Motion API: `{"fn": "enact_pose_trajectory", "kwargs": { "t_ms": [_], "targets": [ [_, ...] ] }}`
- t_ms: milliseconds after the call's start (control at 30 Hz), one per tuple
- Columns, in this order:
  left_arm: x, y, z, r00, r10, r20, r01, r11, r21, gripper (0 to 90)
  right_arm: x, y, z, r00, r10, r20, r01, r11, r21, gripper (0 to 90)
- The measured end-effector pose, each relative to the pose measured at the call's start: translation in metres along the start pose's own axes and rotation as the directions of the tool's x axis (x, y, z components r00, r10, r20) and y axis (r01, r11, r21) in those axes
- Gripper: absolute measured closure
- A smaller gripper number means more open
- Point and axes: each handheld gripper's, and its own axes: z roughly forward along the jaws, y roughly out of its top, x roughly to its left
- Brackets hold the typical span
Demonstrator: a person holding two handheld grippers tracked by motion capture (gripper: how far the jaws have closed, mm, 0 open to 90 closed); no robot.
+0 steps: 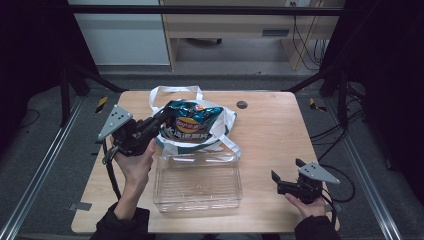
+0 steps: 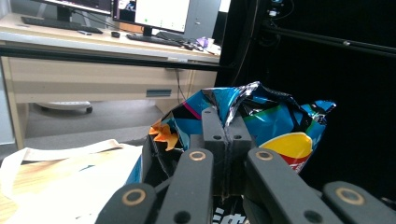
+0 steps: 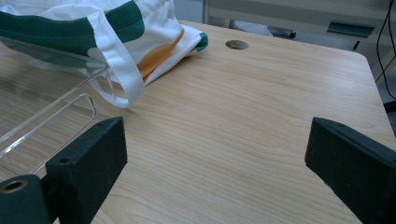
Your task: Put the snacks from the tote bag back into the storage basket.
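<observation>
Crisp bag lifted over tote.
My left tongs [image 2: 227, 140] pinch the crisp bag [image 1: 192, 121] near the worktop's [image 1: 270, 130] far edge; right tongs [image 3: 224, 163] spread, idle.

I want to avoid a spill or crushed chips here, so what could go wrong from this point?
1. The left gripper pinches only a crumpled edge of the chip bag; the foil might slip out or tear.
2. The bag hangs above the white tote bag and its handle, which might snag it.
3. The clear plastic bin sits unheld while the right gripper rests open on the table; a bump could push it.
</observation>
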Motion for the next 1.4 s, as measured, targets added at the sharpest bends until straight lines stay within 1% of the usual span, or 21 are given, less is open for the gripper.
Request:
{"fn": "enact_pose_trajectory", "kwargs": {
  "t_ms": [300, 467, 600, 833, 1067, 1300, 1400],
  "targets": [
    [-0.009, -0.006, -0.015, 0.9996, 0.023, 0.019, -0.023, 0.9997, -0.001, 90.0, 0.000, 0.000, 0.000, 1.0000, -0.001, -0.001, 0.001, 1.000, -0.001, 5.9],
    [-0.013, -0.011, -0.022, 0.9992, 0.032, 0.025, -0.032, 0.9995, 0.007, 90.0, 0.000, 0.000, -0.001, 1.0000, 0.000, 0.002, 0.000, 1.000, 0.000, 5.9],
    [-0.016, -0.016, -0.028, 0.9986, 0.045, 0.028, -0.046, 0.9987, 0.023, 90.0, 0.000, 0.000, -0.001, 1.0000, 0.001, 0.002, -0.001, 1.000, -0.001, 5.9],
    [-0.017, -0.029, -0.037, 0.9984, 0.045, 0.034, -0.046, 0.9979, 0.045, 90.0, 0.000, 0.000, -0.001, 1.0000, 0.002, 0.003, -0.002, 1.000, -0.001, 5.9],
    [-0.021, -0.038, -0.039, 0.9984, 0.043, 0.037, -0.045, 0.9966, 0.069, 90.0, 0.000, 0.000, -0.002, 1.0000, 0.000, 0.003, 0.000, 1.000, -0.002, 6.0],
    [-0.024, -0.048, -0.043, 0.9984, 0.030, 0.047, -0.034, 0.9951, 0.093, 90.0, 0.000, 0.000, -0.002, 1.0000, -0.004, 0.003, 0.004, 1.000, -0.003, 6.0],
    [-0.026, -0.054, -0.042, 0.9982, 0.032, 0.052, -0.037, 0.9928, 0.114, 90.0, 0.000, 0.000, -0.002, 1.0000, -0.002, 0.002, 0.002, 1.000, -0.002, 6.0]
  ]
}}
